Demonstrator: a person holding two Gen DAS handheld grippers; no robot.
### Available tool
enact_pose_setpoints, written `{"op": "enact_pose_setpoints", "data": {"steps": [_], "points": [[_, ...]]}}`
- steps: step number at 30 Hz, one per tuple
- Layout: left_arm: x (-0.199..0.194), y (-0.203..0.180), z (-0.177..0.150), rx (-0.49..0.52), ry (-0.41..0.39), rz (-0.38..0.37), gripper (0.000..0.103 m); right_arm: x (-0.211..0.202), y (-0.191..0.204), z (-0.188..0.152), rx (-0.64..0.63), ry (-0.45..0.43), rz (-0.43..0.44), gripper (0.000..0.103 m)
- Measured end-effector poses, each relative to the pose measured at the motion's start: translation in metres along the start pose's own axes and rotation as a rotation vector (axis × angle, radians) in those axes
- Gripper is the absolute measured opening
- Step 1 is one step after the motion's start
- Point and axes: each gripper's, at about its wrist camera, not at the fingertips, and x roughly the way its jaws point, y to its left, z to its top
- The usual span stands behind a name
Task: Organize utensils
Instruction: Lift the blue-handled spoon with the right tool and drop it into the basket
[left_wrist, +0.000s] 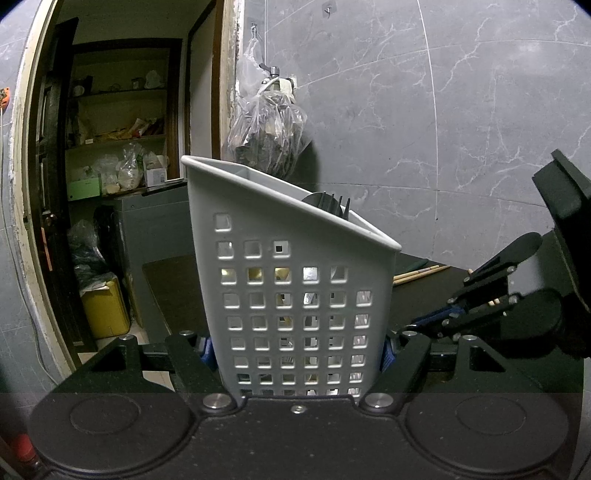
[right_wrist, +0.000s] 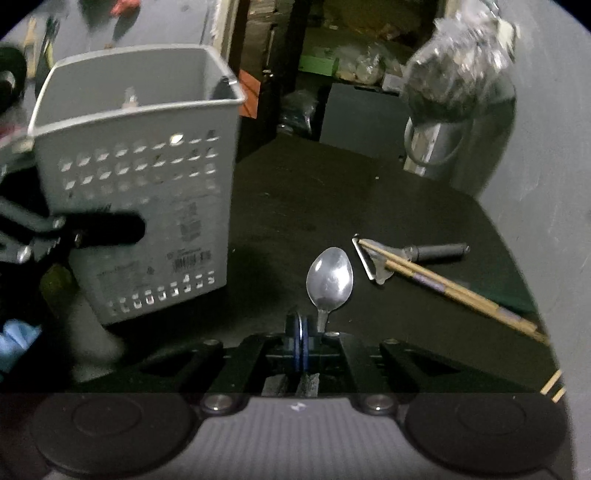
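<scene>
A grey perforated utensil holder (left_wrist: 295, 277) stands upright on the dark table, and my left gripper (left_wrist: 295, 350) is shut on its lower sides. Black fork tines (left_wrist: 328, 206) poke above its rim. In the right wrist view the holder (right_wrist: 136, 184) is at the left, with a left finger (right_wrist: 107, 229) against it. My right gripper (right_wrist: 301, 332) is shut, its blue pads together. A metal spoon (right_wrist: 330, 277) lies just beyond it; its handle runs down beside the right finger, not visibly between the pads. A peeler (right_wrist: 373, 262) and wooden chopsticks (right_wrist: 443, 286) lie to the right.
The dark table (right_wrist: 314, 192) ends at a grey marble wall on the right. A plastic bag (left_wrist: 266, 129) hangs on the wall behind the holder, and a metal jug (right_wrist: 436, 147) stands below it. An open doorway (left_wrist: 122, 147) to a cluttered storeroom is at the back left.
</scene>
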Motion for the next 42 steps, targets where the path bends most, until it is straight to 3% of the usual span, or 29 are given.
{"op": "enact_pose_setpoints", "data": {"steps": [8, 16, 21, 31, 42], "points": [[0.000, 0.000, 0.000, -0.001, 0.001, 0.000, 0.076, 0.002, 0.021, 0.001, -0.092, 0.012, -0.019, 0.003], [0.000, 0.000, 0.000, 0.000, 0.000, 0.000, 0.076, 0.003, 0.020, -0.001, -0.083, 0.014, -0.009, 0.003], [0.000, 0.000, 0.000, 0.001, 0.001, 0.000, 0.076, -0.007, 0.015, 0.001, -0.044, -0.032, -0.042, 0.003], [0.000, 0.000, 0.000, 0.000, 0.001, 0.001, 0.076, -0.061, -0.011, 0.014, 0.128, -0.327, -0.064, 0.003], [0.001, 0.000, 0.000, -0.003, 0.000, 0.003, 0.076, -0.112, -0.038, 0.071, 0.218, -0.725, -0.089, 0.003]]}}
